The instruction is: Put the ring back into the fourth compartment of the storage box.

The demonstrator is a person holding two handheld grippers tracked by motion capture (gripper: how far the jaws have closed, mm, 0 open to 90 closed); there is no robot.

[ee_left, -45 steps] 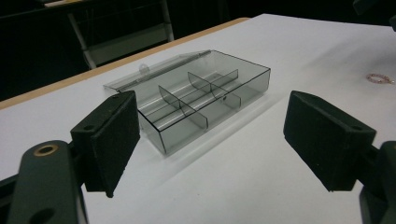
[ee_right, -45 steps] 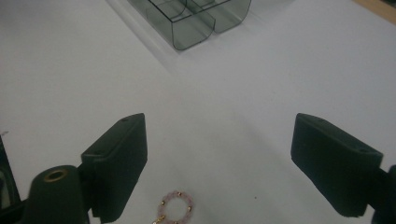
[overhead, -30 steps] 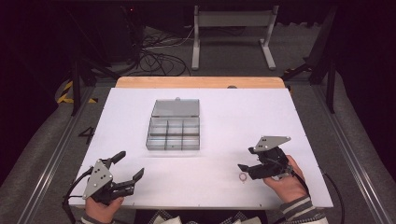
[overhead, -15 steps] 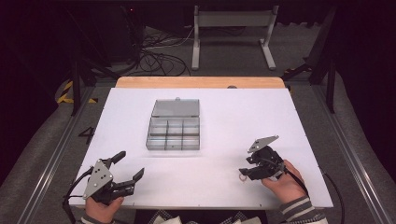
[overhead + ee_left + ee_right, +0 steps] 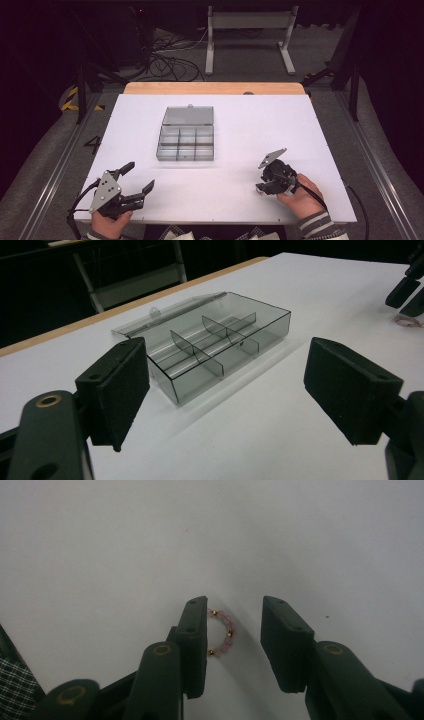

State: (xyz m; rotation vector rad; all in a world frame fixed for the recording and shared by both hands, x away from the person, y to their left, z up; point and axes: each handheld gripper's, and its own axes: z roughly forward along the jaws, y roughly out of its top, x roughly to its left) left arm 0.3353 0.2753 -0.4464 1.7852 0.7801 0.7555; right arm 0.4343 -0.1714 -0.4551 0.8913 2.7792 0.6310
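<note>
1. Right gripper (image 5: 234, 645): points down at the white table (image 5: 310, 130), well to the right of the clear box (image 5: 185, 141) and nearer the person. Its jaws have just been closing and stand narrow, not yet pressing.
2. Bead bracelet (image 5: 223, 631): lies flat on the table between the jaws, against the left finger (image 5: 196, 630), apart from the right one.
3. Left gripper (image 5: 135, 182): jaws wide, holding nothing, facing the box.

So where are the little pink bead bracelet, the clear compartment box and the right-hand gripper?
bead bracelet (image 5: 223, 631), right gripper view, on its beaded arc.
compartment box (image 5: 186, 143), high view, on a middle divider.
right gripper (image 5: 234, 645), right gripper view, midway between its fingertips.
</note>
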